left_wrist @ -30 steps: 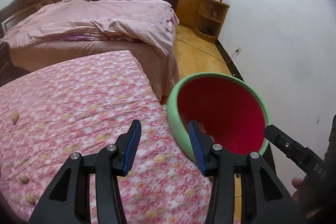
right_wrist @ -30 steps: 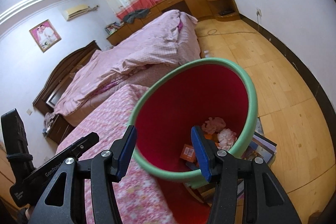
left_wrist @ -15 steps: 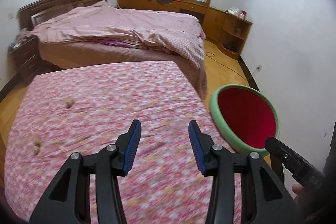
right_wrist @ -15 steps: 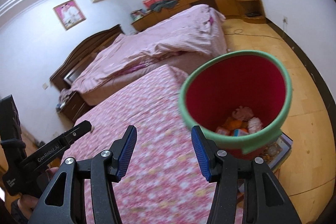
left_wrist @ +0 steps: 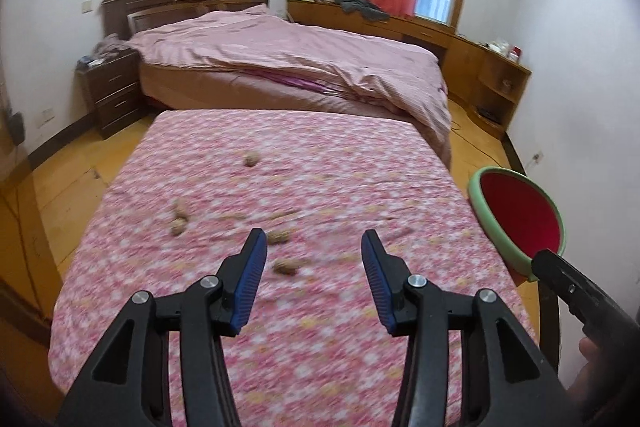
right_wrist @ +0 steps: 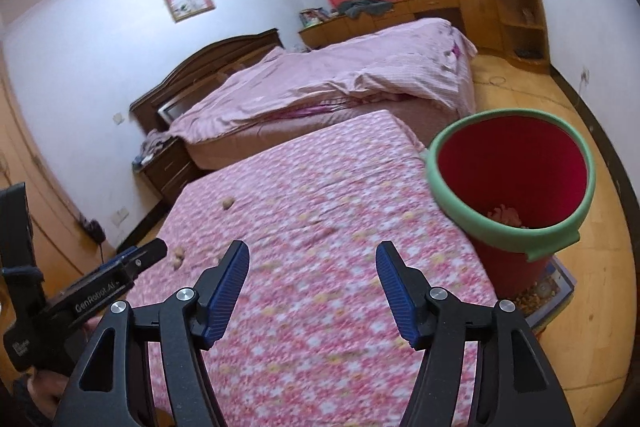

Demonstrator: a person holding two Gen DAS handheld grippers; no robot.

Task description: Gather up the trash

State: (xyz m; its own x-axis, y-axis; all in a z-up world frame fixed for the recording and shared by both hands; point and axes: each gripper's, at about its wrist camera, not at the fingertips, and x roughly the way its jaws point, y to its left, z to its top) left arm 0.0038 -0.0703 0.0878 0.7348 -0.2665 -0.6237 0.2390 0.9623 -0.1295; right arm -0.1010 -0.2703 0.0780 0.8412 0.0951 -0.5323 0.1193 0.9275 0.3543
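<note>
So the bin already has some stuff in it: I can see a pale crumpled wad at the bottom, so part of the job looks done. The bin is red with a green rim and stands on the floor right beside the right edge of the table with the pink floral cloth. What's left is a handful of small brown bits, look like nut shells, scattered over the left half of the cloth, a couple close to the near edge and one further back toward the far edge. They're blurry, tan, lumpy. Left gripper is spread and empty. Right gripper has just been opening, nothing between its jaws either.
</note>
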